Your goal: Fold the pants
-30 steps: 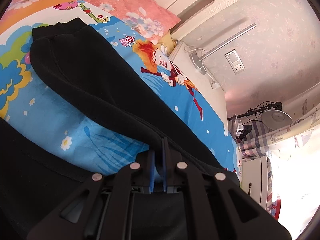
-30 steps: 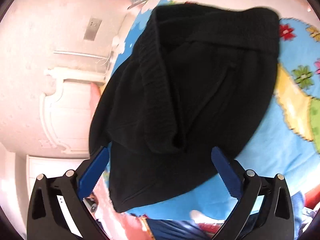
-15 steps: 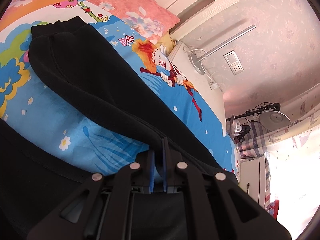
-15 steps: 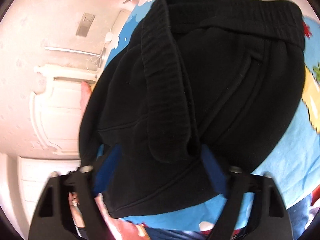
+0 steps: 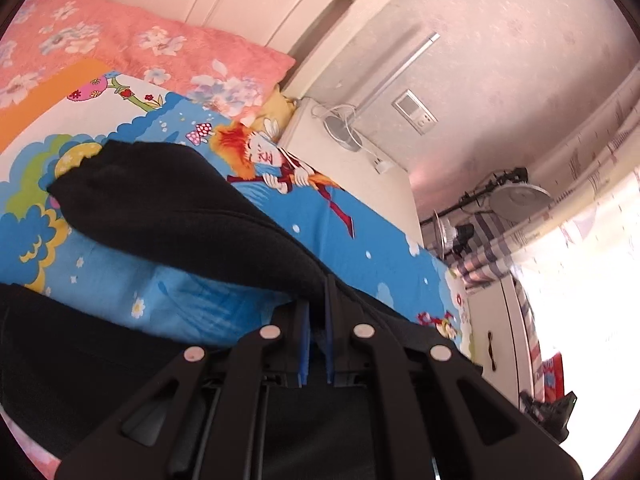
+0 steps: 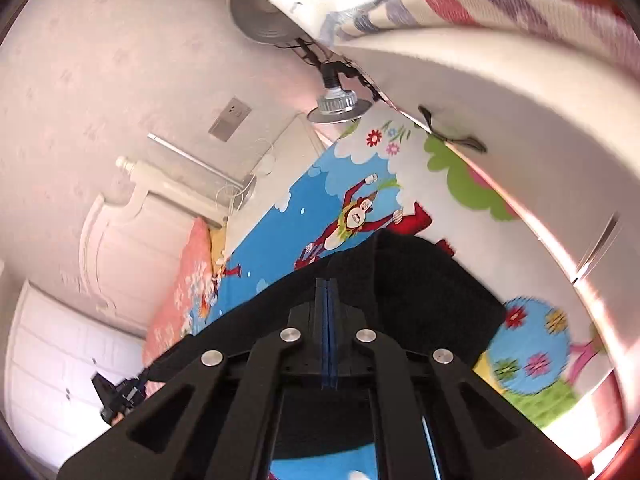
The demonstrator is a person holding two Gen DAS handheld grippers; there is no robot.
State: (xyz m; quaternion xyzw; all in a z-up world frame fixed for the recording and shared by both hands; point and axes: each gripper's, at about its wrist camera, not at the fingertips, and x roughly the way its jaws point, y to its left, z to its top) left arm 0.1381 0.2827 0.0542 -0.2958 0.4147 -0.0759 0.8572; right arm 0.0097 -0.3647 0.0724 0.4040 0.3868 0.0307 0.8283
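The black pants [image 5: 168, 208] lie stretched across the cartoon-print bed sheet [image 5: 360, 240], one end toward the far pink pillow [image 5: 160, 52]. The left gripper [image 5: 316, 312] is clenched on a fold of the fabric. The right gripper [image 6: 327, 300] is also clamped on the pants [image 6: 420, 288].

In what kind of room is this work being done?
Most likely a child's bedroom: a bed with a bright cartoon-print sheet, a pink floral pillow and a white wooden headboard.
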